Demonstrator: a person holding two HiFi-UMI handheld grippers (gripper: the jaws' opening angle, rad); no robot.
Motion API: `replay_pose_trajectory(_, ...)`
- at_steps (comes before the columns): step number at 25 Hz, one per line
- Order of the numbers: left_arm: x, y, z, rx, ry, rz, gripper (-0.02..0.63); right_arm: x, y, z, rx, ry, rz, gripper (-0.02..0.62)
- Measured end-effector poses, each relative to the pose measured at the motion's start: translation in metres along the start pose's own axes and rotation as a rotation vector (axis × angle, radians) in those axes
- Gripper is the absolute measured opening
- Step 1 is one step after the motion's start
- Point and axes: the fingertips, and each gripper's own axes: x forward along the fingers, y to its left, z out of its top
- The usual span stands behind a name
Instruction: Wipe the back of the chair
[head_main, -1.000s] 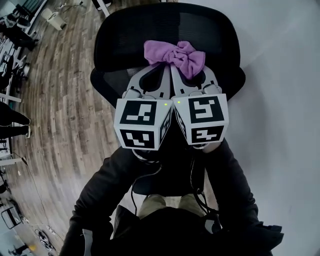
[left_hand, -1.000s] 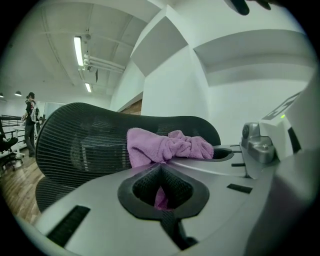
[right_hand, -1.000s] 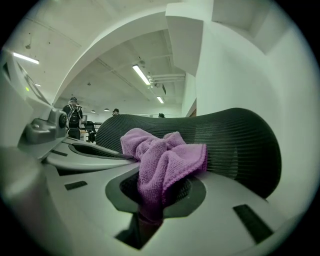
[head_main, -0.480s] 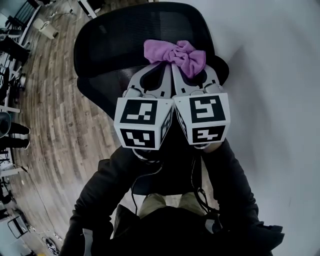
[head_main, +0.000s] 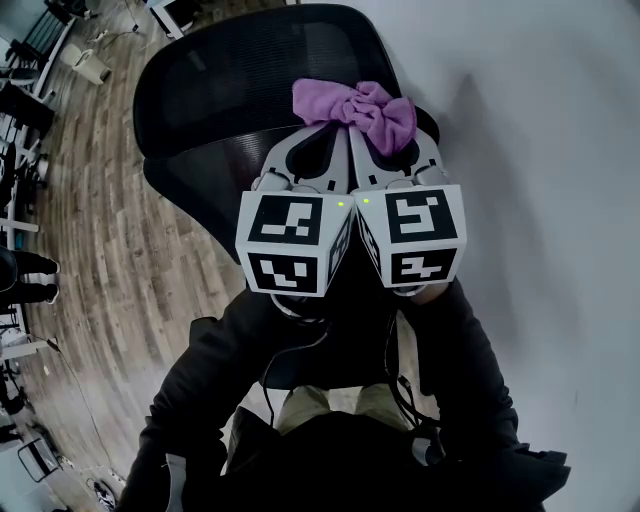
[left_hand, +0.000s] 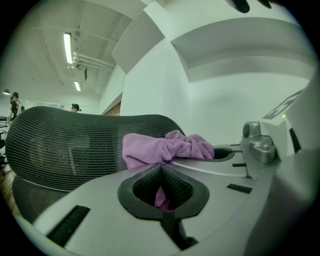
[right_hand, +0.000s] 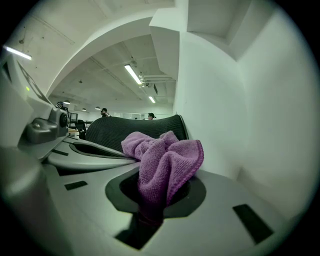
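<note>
The black mesh chair back (head_main: 215, 85) fills the top of the head view. A crumpled purple cloth (head_main: 357, 106) lies against its upper right part. My left gripper (head_main: 318, 135) and right gripper (head_main: 385, 140) stand side by side, marker cubes touching, both pointed at the cloth. In the right gripper view the cloth (right_hand: 165, 160) is bunched in the shut jaws, with the chair back (right_hand: 131, 127) behind. The left gripper view shows the cloth (left_hand: 165, 149) past the shut jaws, a fold of it caught between them, and the mesh (left_hand: 65, 145) to the left.
A white wall (head_main: 545, 150) runs close along the right of the chair. Wood floor (head_main: 100, 220) spreads to the left, with office furniture (head_main: 20, 100) at its far edge. The person's dark sleeves (head_main: 200, 390) reach up from below. Distant people (left_hand: 14, 102) stand in the room.
In the head view the chair back has swung leftward and now leans more to the left. Both grippers and the cloth have shifted slightly right, still together.
</note>
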Motion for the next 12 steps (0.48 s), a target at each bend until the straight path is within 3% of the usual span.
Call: replay_pose_trajectory(12,0.002,-0.034,0.022,0.012,-0.016,-0.036,0.0,-0.029,-0.025,0.014,-0.022,-0.009,-0.035,0.066)
